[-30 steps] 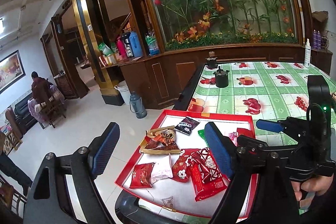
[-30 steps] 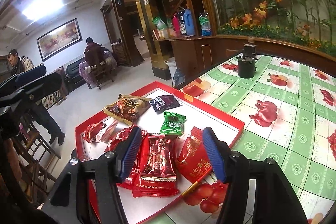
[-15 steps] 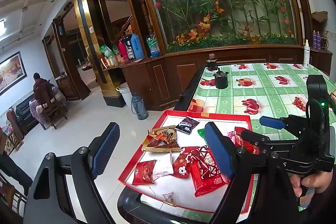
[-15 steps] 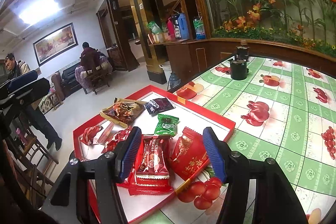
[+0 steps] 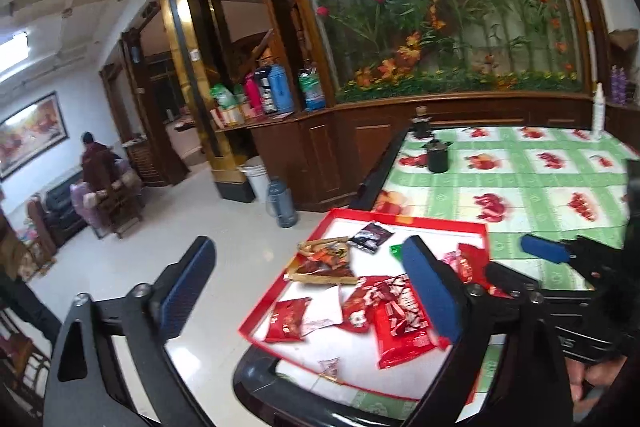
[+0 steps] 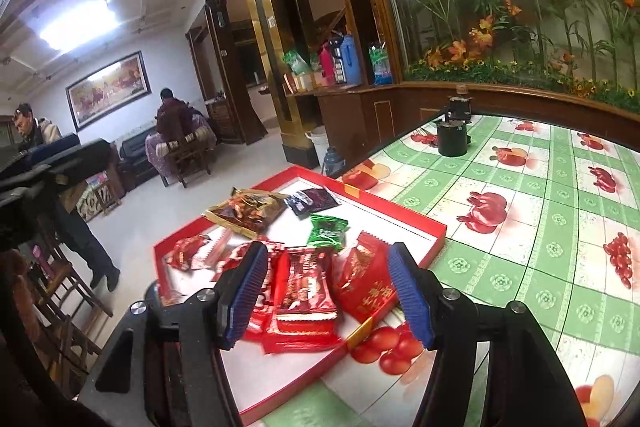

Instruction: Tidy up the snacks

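The snacks lie in a flat red tray (image 6: 434, 233) at the corner of a table with a green and white cloth (image 6: 560, 227). A brown packet (image 6: 248, 213) and a dark packet (image 6: 314, 201) lie near the tray's far edge, with a green packet (image 6: 328, 231) just beside them. Red packets (image 6: 306, 287) crowd the near half, some on top of each other.

The right gripper (image 6: 328, 301) hangs over the red packets with its jaws apart and grips nothing. The left gripper (image 5: 308, 295) has just been opening its jaws wide and nothing is between them. It sits at the tray's side edge, partly over the floor.

2 black pots (image 5: 438, 157) stand near the table's far edge, well apart from the tray.
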Demonstrator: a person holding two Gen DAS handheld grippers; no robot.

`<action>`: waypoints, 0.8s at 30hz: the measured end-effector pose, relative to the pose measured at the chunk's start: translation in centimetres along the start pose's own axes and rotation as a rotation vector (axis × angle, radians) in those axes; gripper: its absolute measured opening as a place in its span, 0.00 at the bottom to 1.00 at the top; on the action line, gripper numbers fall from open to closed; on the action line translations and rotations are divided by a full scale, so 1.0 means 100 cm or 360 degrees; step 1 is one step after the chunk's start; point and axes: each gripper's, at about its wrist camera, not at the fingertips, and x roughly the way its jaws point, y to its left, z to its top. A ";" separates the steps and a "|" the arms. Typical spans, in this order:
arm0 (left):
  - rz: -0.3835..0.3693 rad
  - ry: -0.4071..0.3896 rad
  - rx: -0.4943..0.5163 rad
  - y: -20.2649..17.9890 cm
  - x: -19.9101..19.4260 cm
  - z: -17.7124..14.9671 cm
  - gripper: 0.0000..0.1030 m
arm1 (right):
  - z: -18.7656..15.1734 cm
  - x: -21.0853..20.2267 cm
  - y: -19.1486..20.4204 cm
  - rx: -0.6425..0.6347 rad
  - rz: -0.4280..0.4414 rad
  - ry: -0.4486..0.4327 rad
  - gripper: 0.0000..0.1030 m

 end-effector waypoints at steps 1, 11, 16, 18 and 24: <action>-0.0005 -0.0012 0.0003 0.000 -0.002 -0.001 1.00 | -0.001 -0.004 0.001 0.0011 0.0012 -0.0016 0.62; 0.0146 -0.0056 -0.0048 0.010 -0.010 -0.005 1.00 | -0.009 -0.050 0.022 0.0019 0.0034 -0.0168 0.70; 0.0066 0.0001 -0.0118 0.018 -0.007 -0.009 1.00 | -0.014 -0.056 0.028 0.0001 0.0017 -0.0169 0.70; 0.0070 0.0002 -0.0120 0.019 -0.007 -0.011 1.00 | -0.015 -0.055 0.028 0.0007 0.0018 -0.0162 0.70; 0.0064 -0.0011 -0.0125 0.021 -0.007 -0.012 1.00 | -0.017 -0.052 0.032 -0.0002 0.0027 -0.0141 0.70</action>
